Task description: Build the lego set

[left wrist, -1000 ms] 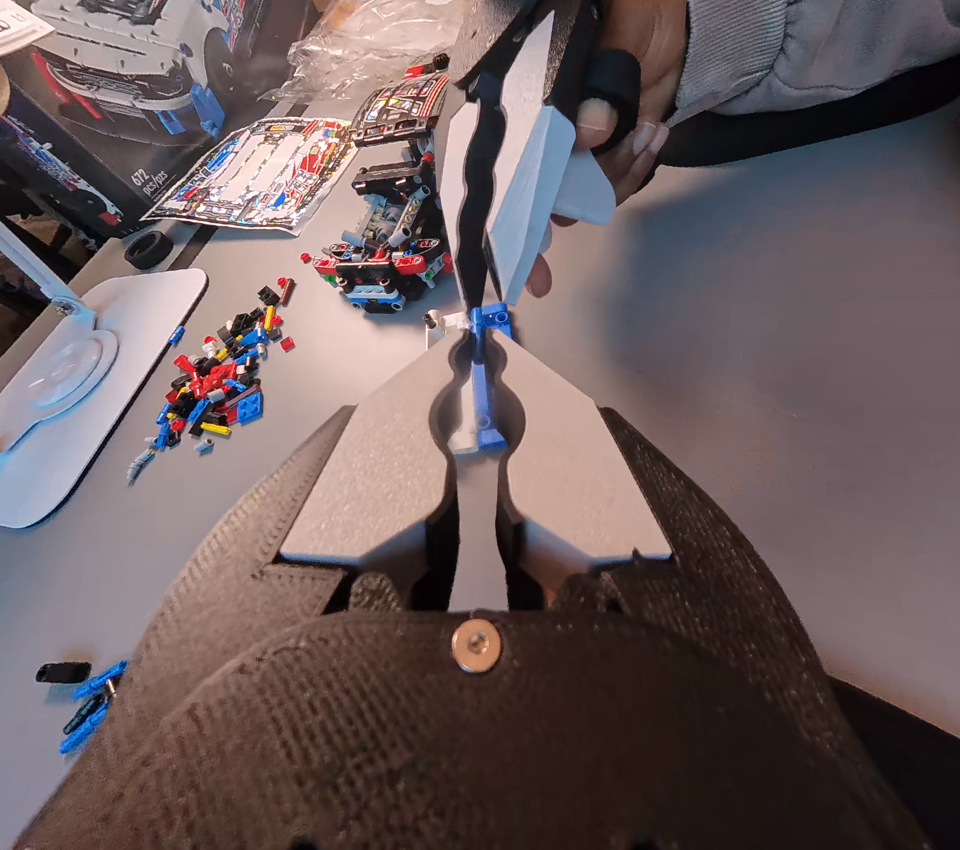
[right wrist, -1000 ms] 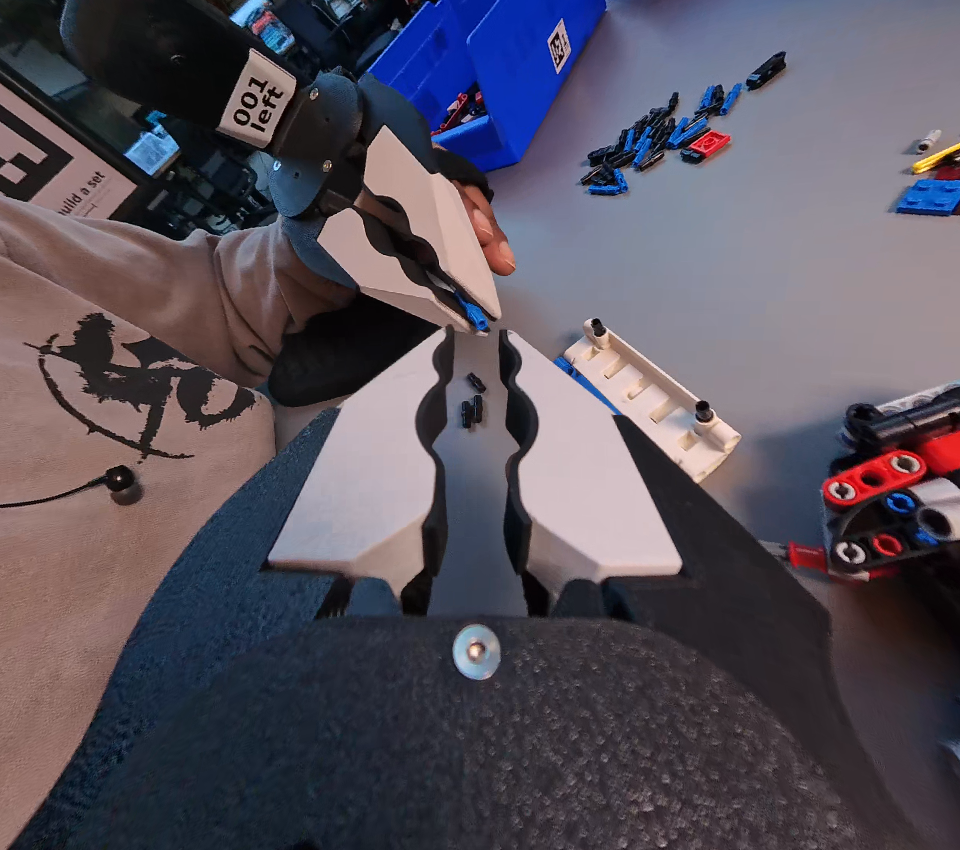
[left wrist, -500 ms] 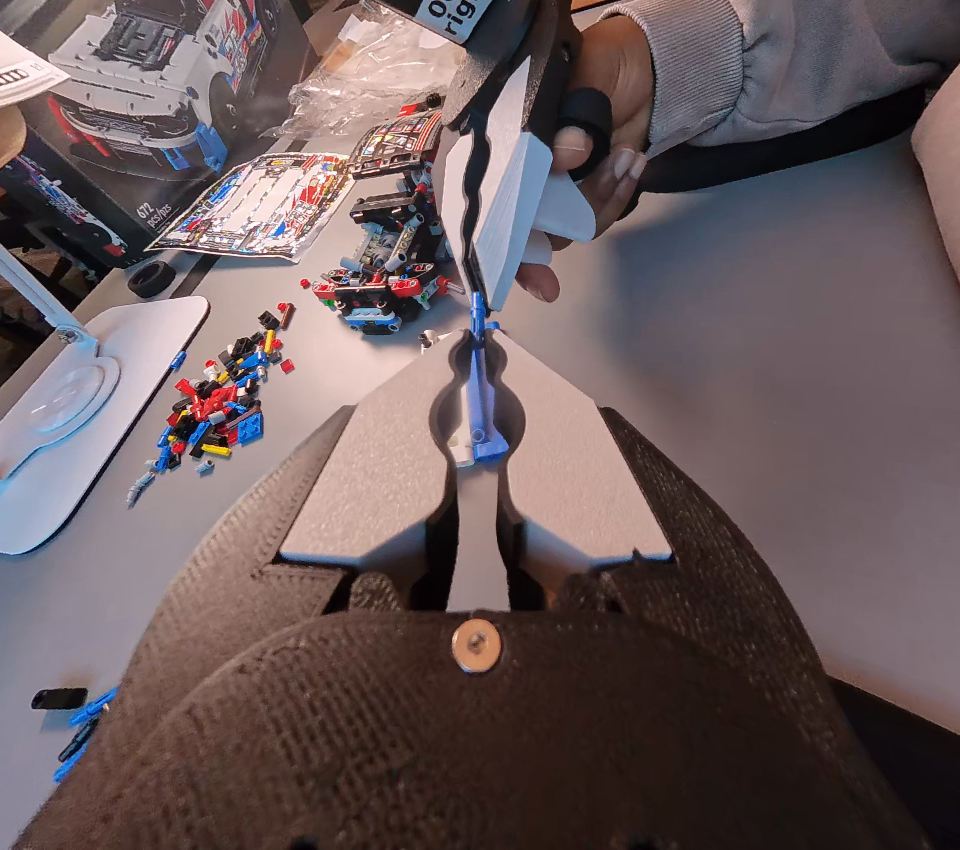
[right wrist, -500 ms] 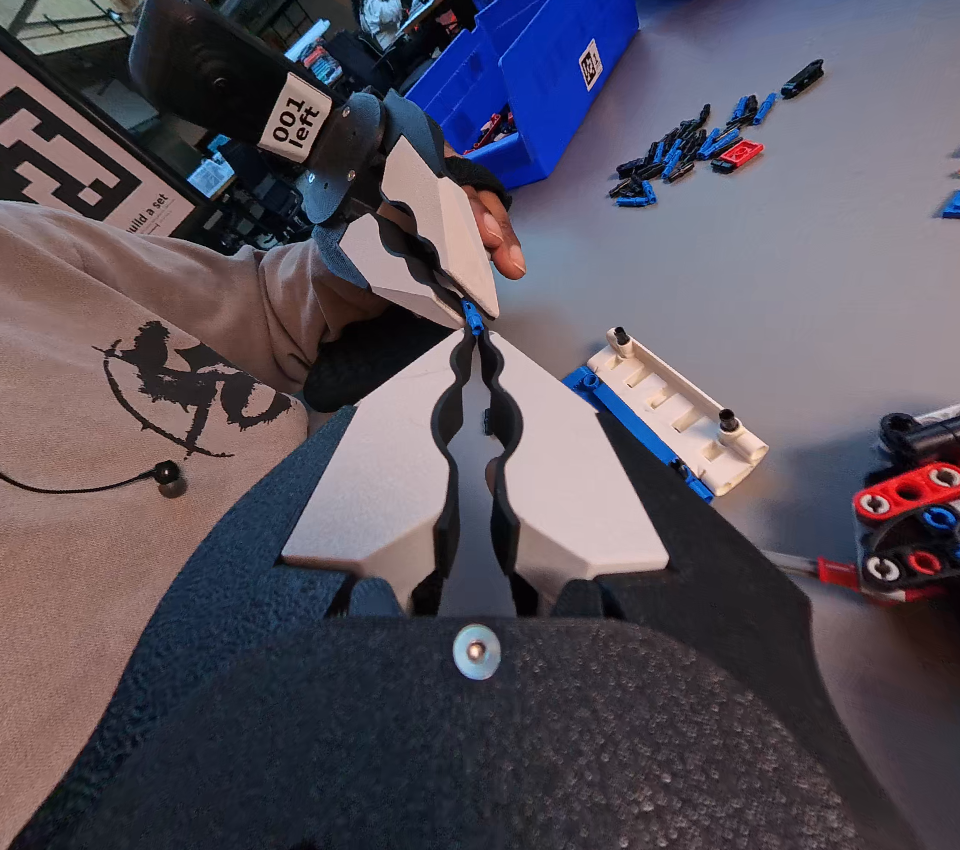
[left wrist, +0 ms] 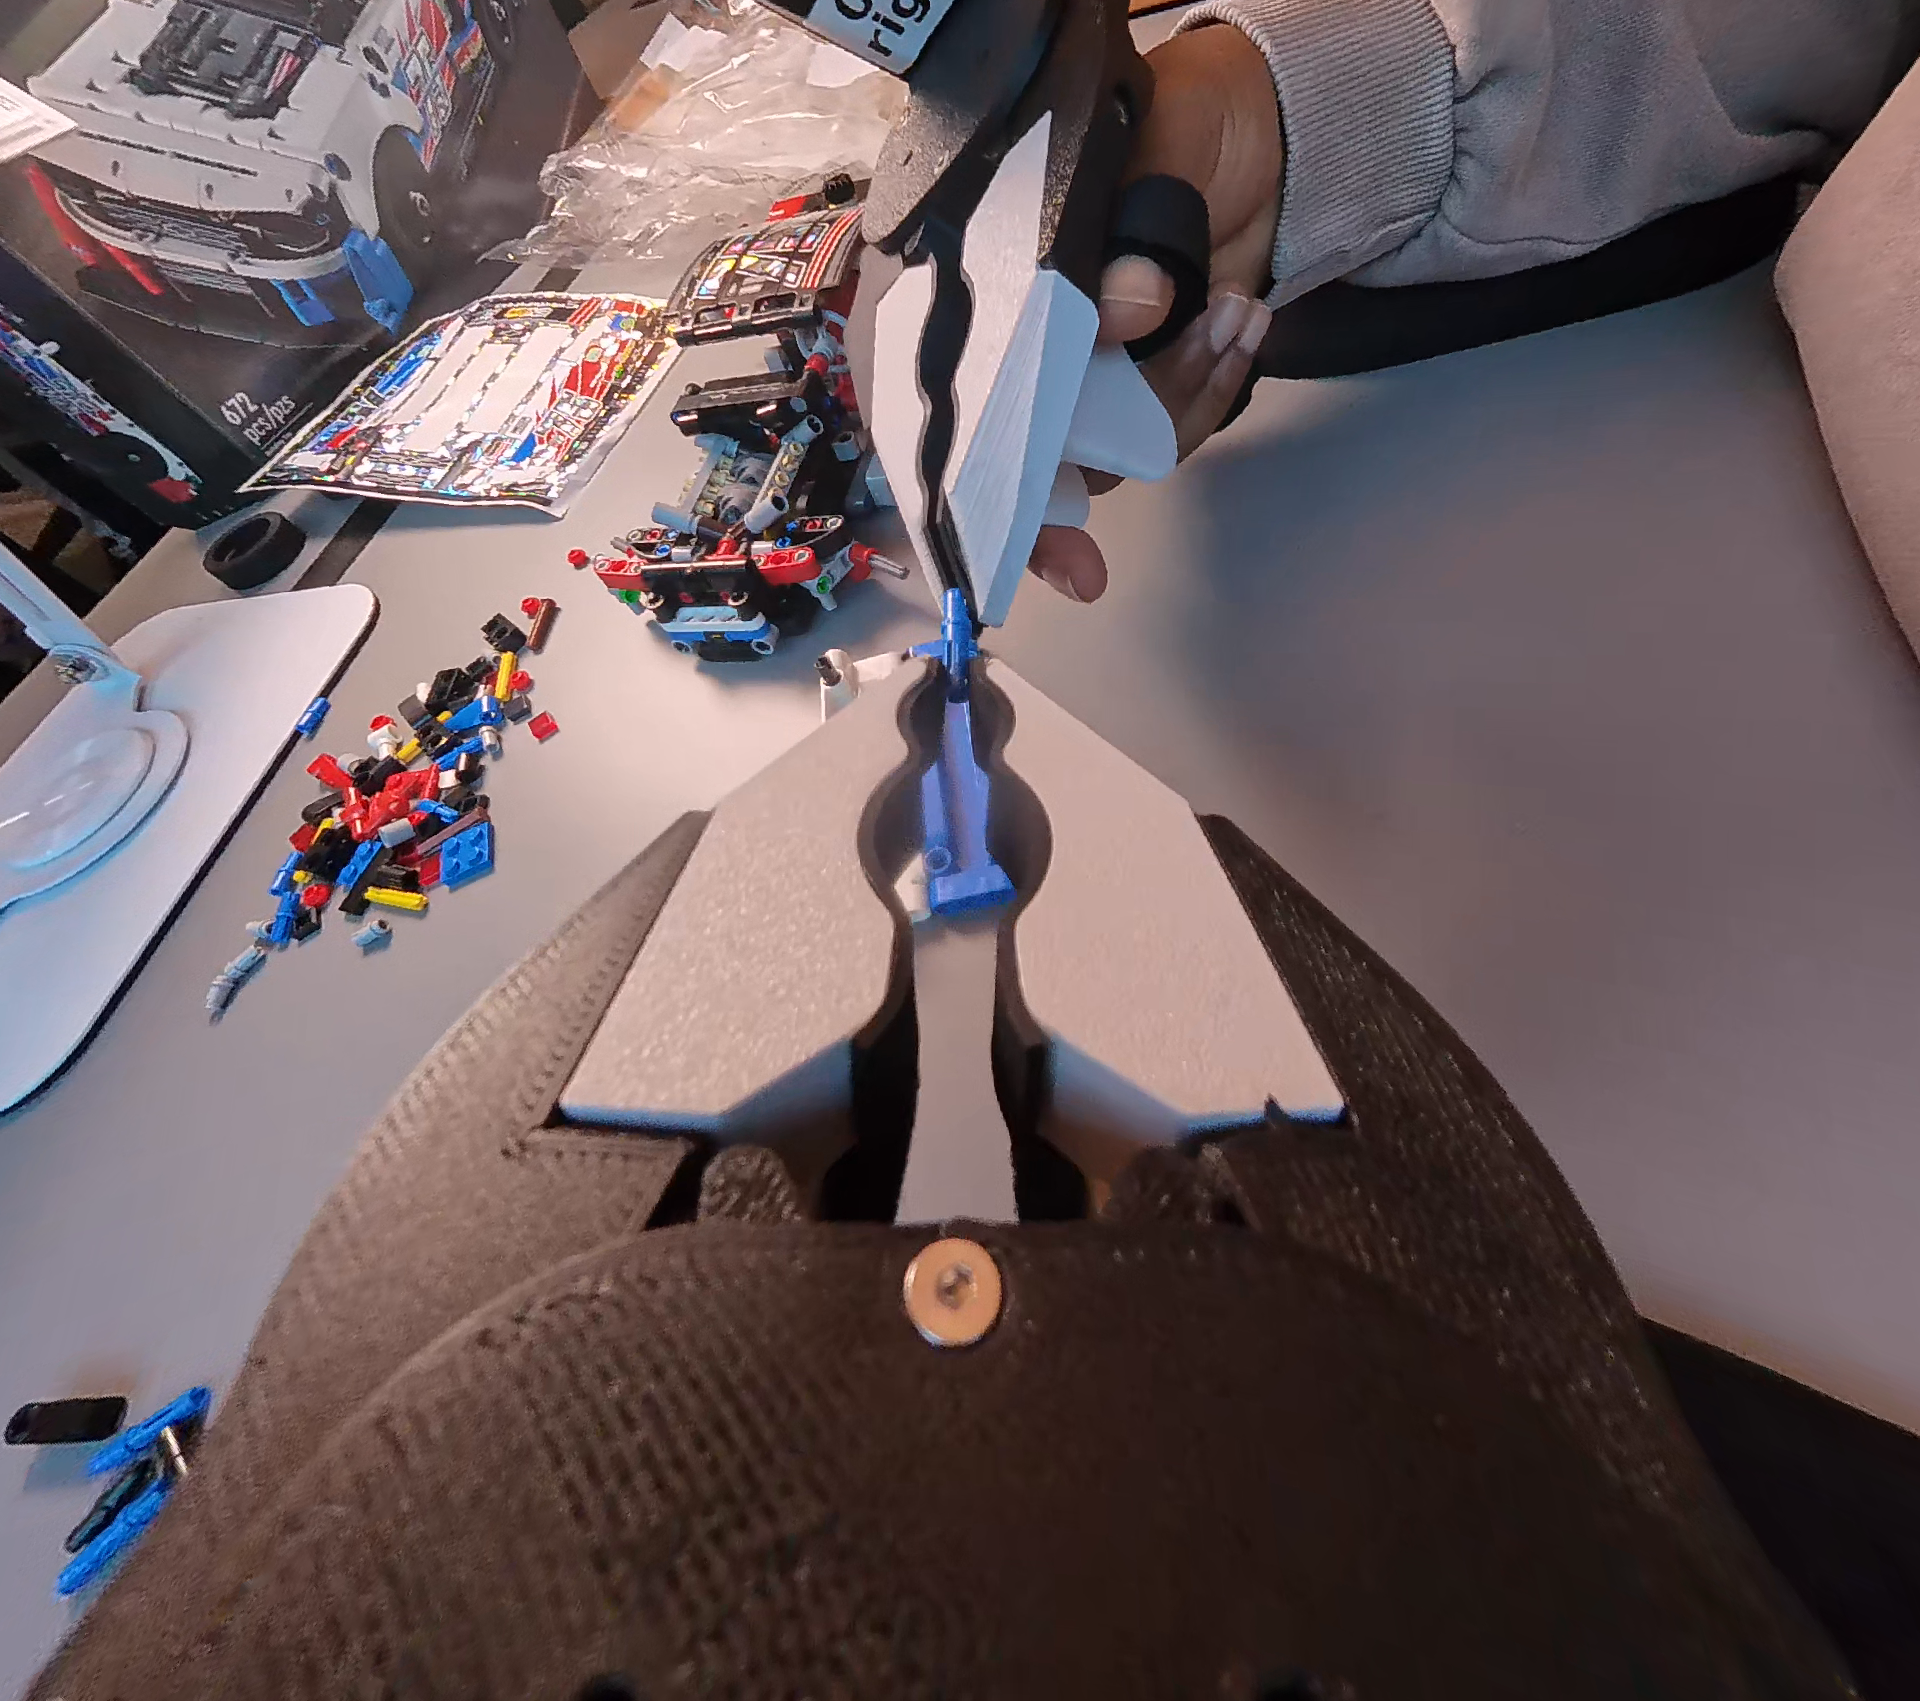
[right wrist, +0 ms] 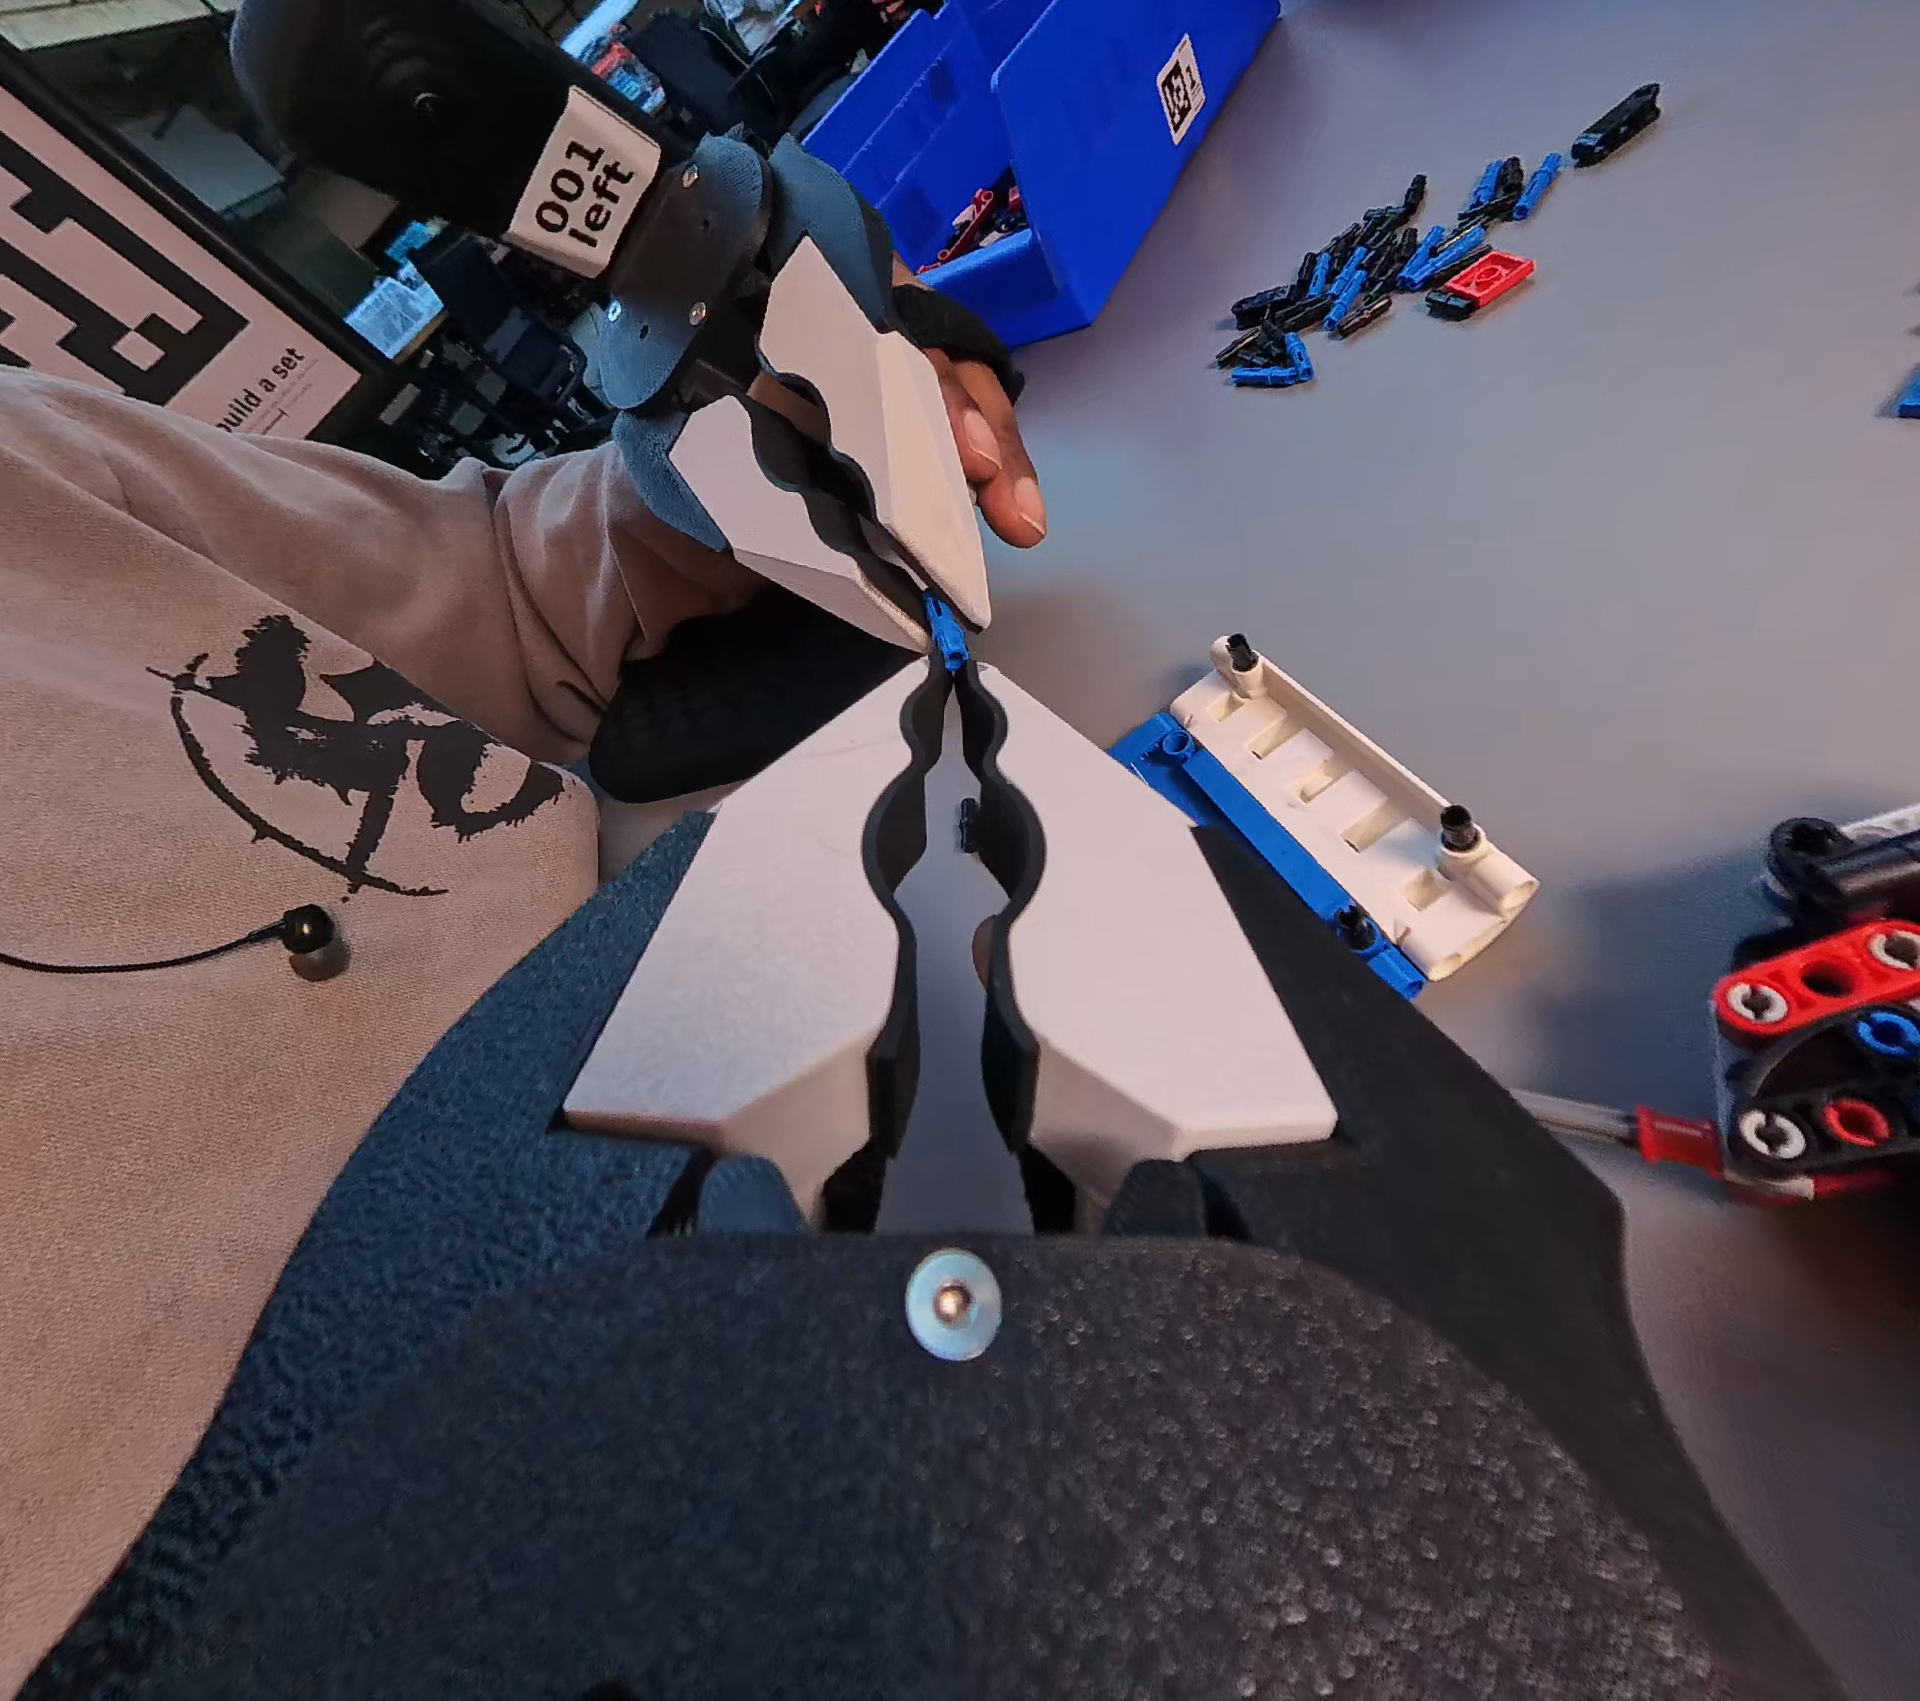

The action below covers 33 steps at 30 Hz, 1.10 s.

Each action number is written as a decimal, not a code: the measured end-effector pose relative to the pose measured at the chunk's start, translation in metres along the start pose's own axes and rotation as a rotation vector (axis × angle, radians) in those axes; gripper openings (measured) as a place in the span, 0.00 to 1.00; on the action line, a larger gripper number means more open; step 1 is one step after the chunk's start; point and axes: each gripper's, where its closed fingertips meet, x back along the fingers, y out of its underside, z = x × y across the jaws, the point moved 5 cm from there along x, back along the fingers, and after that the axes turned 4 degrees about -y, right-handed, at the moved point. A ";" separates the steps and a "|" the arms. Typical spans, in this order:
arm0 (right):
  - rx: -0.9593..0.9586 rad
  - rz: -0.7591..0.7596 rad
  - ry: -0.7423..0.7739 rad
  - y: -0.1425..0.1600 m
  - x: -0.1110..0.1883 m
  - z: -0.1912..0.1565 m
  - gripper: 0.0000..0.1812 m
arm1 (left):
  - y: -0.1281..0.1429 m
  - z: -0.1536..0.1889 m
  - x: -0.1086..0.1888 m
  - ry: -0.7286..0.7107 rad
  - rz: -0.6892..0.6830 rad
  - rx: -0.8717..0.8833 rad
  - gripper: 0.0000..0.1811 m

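1. My left gripper (left wrist: 954, 675) has its jaws closed on one long blue lego piece (left wrist: 958, 804), which runs lengthwise between the fingers and pokes out past the tips.
2. My right gripper (right wrist: 951, 675) meets it tip to tip above the table (left wrist: 1455, 768); its jaws are pinched on one small blue pin (right wrist: 945, 635) at the projecting end of that piece.
3. One half-built lego car chassis (left wrist: 743, 545), black and red, stands on the table beyond the grippers.
4. One white-and-blue lego panel (right wrist: 1340, 820) lies flat, just beside my right gripper, carrying three black pins that I can count.
5. Two loose piles of small parts: one mixed red, black, blue and yellow (left wrist: 400, 820), one of black and blue pins (right wrist: 1371, 264). Too many to count.
6. One sticker sheet (left wrist: 468, 404) lies by one set box (left wrist: 239, 93).
7. Blue bins (right wrist: 1132, 82) stand at the far table edge; their number is unclear.
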 end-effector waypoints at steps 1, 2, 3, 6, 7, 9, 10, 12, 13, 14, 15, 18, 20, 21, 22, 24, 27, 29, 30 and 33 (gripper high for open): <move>0.020 -0.005 0.005 -0.001 0.000 0.000 0.00 | 0.000 -0.001 0.001 0.003 -0.005 0.005 0.01; 0.064 -0.024 0.029 -0.002 0.000 0.001 0.00 | 0.002 -0.004 0.002 -0.006 -0.017 0.010 0.01; 0.145 -0.062 0.073 -0.003 0.003 0.003 0.07 | 0.006 -0.009 0.005 -0.022 -0.042 0.019 0.01; 0.425 -0.380 0.240 -0.001 0.011 0.024 0.22 | 0.029 -0.025 0.014 -0.016 -0.133 0.115 0.01; 0.521 -0.498 0.270 0.000 0.011 0.029 0.25 | 0.036 -0.027 0.015 -0.005 -0.158 0.139 0.01; 0.623 -0.679 0.262 0.000 0.003 0.033 0.30 | 0.049 -0.026 0.014 0.028 -0.228 0.176 0.01; 0.638 -0.741 0.244 -0.001 -0.004 0.033 0.33 | 0.054 -0.023 0.013 0.049 -0.259 0.187 0.01; 0.681 -0.874 0.224 0.001 -0.015 0.038 0.39 | 0.059 -0.020 0.011 0.064 -0.291 0.193 0.01; 0.705 -0.950 0.234 0.003 -0.018 0.044 0.39 | 0.060 -0.019 0.012 0.074 -0.300 0.203 0.01; 0.715 -1.012 0.239 0.006 -0.020 0.050 0.38 | 0.061 -0.020 0.012 0.076 -0.298 0.216 0.01; 0.699 -1.054 0.233 0.008 -0.021 0.054 0.35 | 0.061 -0.021 0.012 0.073 -0.293 0.229 0.01; 0.645 -1.046 0.207 0.010 -0.025 0.052 0.27 | 0.062 -0.020 0.011 0.086 -0.293 0.250 0.01; 0.631 -1.035 0.200 0.014 -0.021 0.047 0.27 | 0.061 -0.017 0.009 0.102 -0.278 0.266 0.01; 0.630 -1.021 0.199 0.017 -0.018 0.045 0.27 | 0.060 -0.016 0.008 0.110 -0.276 0.273 0.01; 0.628 -1.007 0.204 0.021 -0.014 0.041 0.27 | 0.060 -0.014 0.006 0.116 -0.273 0.273 0.01; 0.629 -0.965 0.216 0.029 -0.004 0.033 0.27 | 0.056 -0.009 0.003 0.135 -0.264 0.268 0.01; 0.611 -0.861 0.240 0.039 0.002 0.023 0.27 | 0.051 -0.001 -0.004 0.158 -0.264 0.255 0.01; 0.610 -0.822 0.260 0.042 0.003 0.019 0.27 | 0.051 0.002 -0.008 0.172 -0.271 0.253 0.01; 0.609 -0.814 0.264 0.042 0.003 0.018 0.27 | 0.052 0.003 -0.009 0.172 -0.278 0.256 0.01; 0.600 -0.808 0.266 0.043 0.003 0.018 0.27 | 0.053 0.000 -0.010 0.156 -0.277 0.267 0.01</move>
